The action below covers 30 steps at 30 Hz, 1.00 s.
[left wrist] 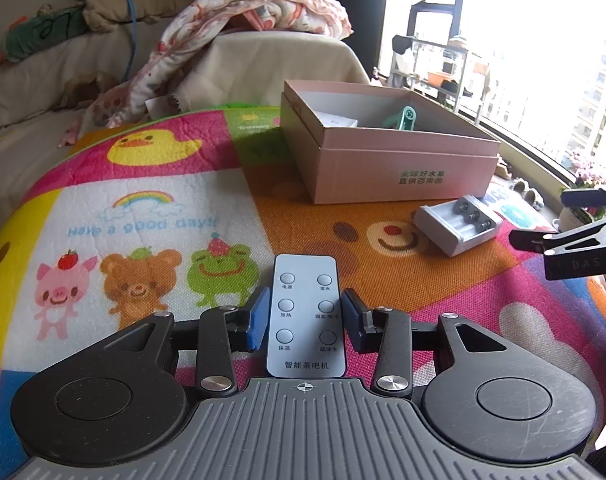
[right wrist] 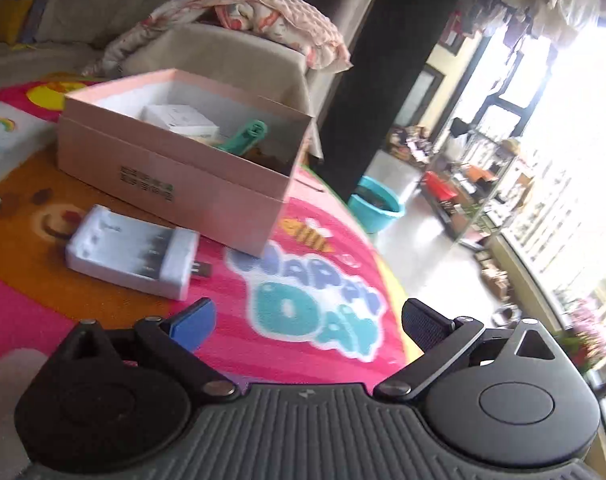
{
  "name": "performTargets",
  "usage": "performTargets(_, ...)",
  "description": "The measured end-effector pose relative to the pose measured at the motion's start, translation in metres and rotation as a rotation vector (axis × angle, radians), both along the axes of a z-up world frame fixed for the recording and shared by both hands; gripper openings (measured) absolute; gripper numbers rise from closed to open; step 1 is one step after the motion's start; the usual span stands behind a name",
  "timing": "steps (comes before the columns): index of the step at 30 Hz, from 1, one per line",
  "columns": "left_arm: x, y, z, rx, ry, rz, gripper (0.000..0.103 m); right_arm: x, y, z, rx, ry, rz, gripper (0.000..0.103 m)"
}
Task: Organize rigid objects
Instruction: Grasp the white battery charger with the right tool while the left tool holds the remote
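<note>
In the left wrist view, the left claw sits at the lower centre of the frame with its blue pads set on either side of a grey remote control. The pads stand right at the remote's edges, but I cannot tell whether they press on it. The remote lies flat on a colourful cartoon play mat. Toward the upper right, an open pink box stands on the mat, with a teal clip and a white item inside. Just in front of the box, at right, lies a white battery charger. The right claw enters from the right edge.

In the right wrist view, slightly blurred, the right claw spreads wide at the bottom, with nothing between its fingers. The battery charger lies at centre left, close beside the pink box at upper left.
</note>
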<state>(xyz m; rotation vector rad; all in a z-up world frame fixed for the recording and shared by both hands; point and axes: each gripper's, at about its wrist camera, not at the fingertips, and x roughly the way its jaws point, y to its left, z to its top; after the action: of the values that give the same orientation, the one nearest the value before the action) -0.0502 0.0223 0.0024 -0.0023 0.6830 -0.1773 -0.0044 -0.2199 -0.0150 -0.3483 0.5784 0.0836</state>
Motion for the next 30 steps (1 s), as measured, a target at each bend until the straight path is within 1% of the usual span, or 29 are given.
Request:
performTargets(2, 0.000, 0.000, 0.000, 0.005, -0.002, 0.001, 0.044, -0.002, -0.001, 0.005, 0.155, 0.068, 0.073, 0.100)
performTargets(3, -0.001, 0.000, 0.000, 0.007, -0.002, 0.002, 0.044, -0.001, 0.003, 0.007, 0.210, 0.087, 0.093, 0.100)
performTargets(4, -0.001, -0.001, 0.000, 0.006, -0.002, 0.002, 0.044, 0.000, 0.009, 0.008, 0.227, 0.086, 0.099, 0.100)
performTargets(5, -0.001, -0.001, 0.000, 0.006, -0.002, 0.002, 0.044, 0.002, 0.016, 0.009, 0.222, 0.074, 0.101, 0.100)
performTargets(7, -0.002, -0.002, 0.001, 0.009, -0.003, 0.001, 0.044, 0.006, 0.037, 0.009, 0.164, 0.044, 0.111, 0.100)
performTargets(9, -0.003, -0.003, 0.001, 0.017, -0.004, -0.004, 0.044, 0.014, 0.051, 0.007, 0.125, 0.040, 0.139, 0.101)
performTargets(10, -0.004, -0.003, 0.001, 0.020, -0.003, -0.010, 0.044, 0.021, 0.054, 0.007, 0.125, 0.043, 0.135, 0.103)
performTargets(13, -0.007, -0.003, 0.002, 0.022, 0.007, -0.027, 0.044, 0.039, 0.050, 0.007, 0.176, 0.085, 0.097, 0.103)
performTargets(17, -0.009, -0.005, 0.003, 0.037, 0.011, -0.028, 0.044, 0.056, 0.047, -0.002, 0.282, 0.215, 0.109, 0.103)
performTargets(19, -0.009, -0.006, 0.002, 0.042, 0.009, -0.026, 0.045, 0.059, 0.048, -0.006, 0.300, 0.226, 0.085, 0.103)
performTargets(20, -0.009, -0.006, 0.002, 0.041, 0.007, -0.024, 0.045, 0.060, 0.048, -0.006, 0.297, 0.211, 0.068, 0.103)
performTargets(22, -0.010, -0.004, 0.002, 0.035, 0.001, -0.024, 0.044, 0.060, 0.050, -0.007, 0.290, 0.200, 0.045, 0.097)
performTargets(23, -0.012, -0.003, 0.002, 0.027, -0.003, -0.025, 0.044, 0.059, 0.049, -0.007, 0.286, 0.192, 0.045, 0.094)
performTargets(24, -0.013, -0.001, 0.002, 0.017, -0.005, -0.026, 0.044, 0.056, 0.049, -0.006, 0.279, 0.189, 0.053, 0.085)
performTargets(27, -0.017, 0.002, 0.002, -0.012, -0.011, -0.037, 0.044, 0.044, 0.046, -0.002, 0.260, 0.196, 0.097, 0.085)
performTargets(30, -0.022, -0.001, 0.003, 0.002, -0.010, -0.062, 0.043, 0.019, 0.041, 0.003, 0.219, 0.173, 0.157, 0.085)
